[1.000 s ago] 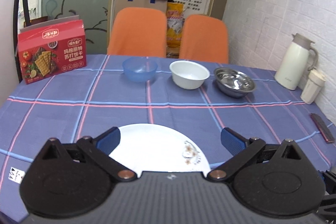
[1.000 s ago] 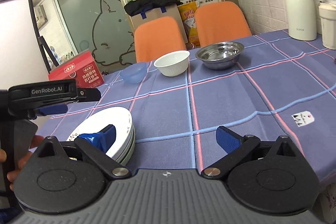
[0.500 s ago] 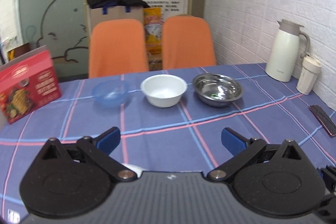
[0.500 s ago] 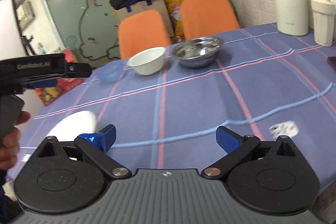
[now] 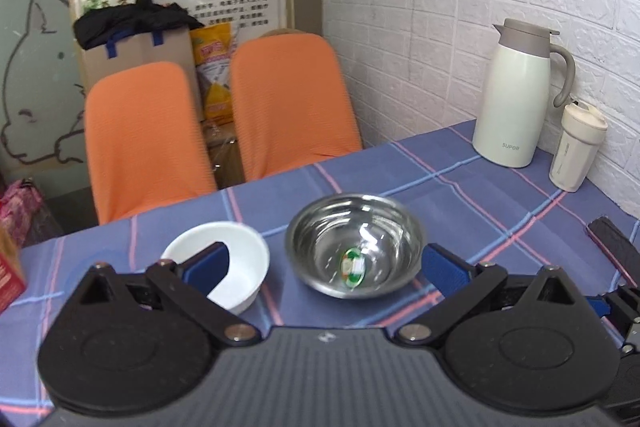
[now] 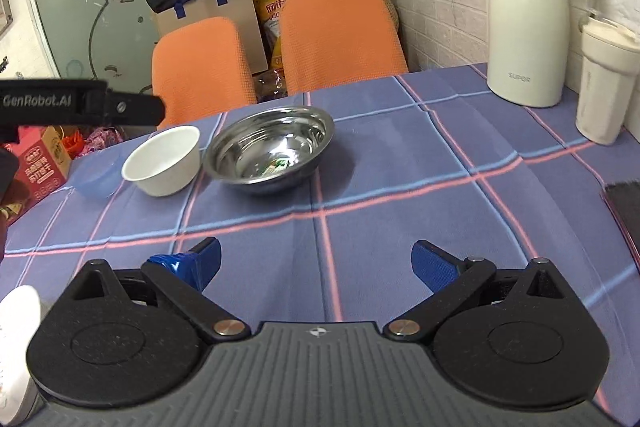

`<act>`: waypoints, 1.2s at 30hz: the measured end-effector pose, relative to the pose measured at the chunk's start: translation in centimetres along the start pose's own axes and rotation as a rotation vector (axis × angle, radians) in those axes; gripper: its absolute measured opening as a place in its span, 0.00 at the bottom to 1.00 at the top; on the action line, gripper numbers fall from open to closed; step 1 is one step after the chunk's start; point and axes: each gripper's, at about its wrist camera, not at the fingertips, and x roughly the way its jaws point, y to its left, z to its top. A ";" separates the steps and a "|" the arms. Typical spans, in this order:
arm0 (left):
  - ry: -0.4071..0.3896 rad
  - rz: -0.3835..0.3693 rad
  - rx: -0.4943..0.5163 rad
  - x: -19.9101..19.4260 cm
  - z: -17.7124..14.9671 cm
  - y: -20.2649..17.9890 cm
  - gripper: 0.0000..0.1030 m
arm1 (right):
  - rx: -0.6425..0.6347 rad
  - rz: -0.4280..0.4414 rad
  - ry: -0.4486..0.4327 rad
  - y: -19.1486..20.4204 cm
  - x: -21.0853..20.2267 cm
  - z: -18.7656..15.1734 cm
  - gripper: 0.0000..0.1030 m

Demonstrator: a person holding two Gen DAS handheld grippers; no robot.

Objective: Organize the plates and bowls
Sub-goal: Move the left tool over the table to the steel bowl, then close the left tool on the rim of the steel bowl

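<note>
A steel bowl (image 5: 354, 247) with a small sticker inside stands on the blue checked tablecloth (image 5: 460, 195). A white bowl (image 5: 240, 267) stands just left of it. My left gripper (image 5: 320, 267) is open and empty, and its fingers frame both bowls from the near side. In the right wrist view the steel bowl (image 6: 272, 151), the white bowl (image 6: 164, 159) and a blue translucent bowl (image 6: 98, 179) form a row at the back. My right gripper (image 6: 318, 259) is open over bare cloth, well short of them. A white plate stack's edge (image 6: 16, 327) shows at bottom left.
A cream thermos jug (image 5: 516, 99) and a lidded cup (image 5: 576, 151) stand by the brick wall on the right. A dark flat object (image 6: 624, 203) lies at the right table edge. Two orange chairs (image 5: 288, 99) are behind the table. A red cracker box (image 6: 40, 163) stands far left.
Both grippers have swung right and moved forward towards the bowls. The plates have left the left wrist view and slid to the right view's bottom-left corner. Both stayed open.
</note>
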 end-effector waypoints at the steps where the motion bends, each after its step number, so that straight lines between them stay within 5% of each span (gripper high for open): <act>1: 0.011 -0.029 -0.006 1.1 0.5 0.1 0.99 | -0.002 -0.003 0.006 -0.1 0.6 0.4 0.87; 6: 0.089 -0.131 -0.098 6.5 2.1 1.3 0.99 | 0.001 0.008 0.027 -0.5 3.3 2.1 0.87; 16: 0.176 -0.093 -0.101 13.7 3.0 2.4 0.99 | 0.022 0.038 0.039 -0.9 7.3 4.8 0.87; 36: 0.258 -0.122 -0.110 18.0 1.7 3.2 0.98 | -0.019 -0.033 0.086 -0.2 13.7 6.1 0.87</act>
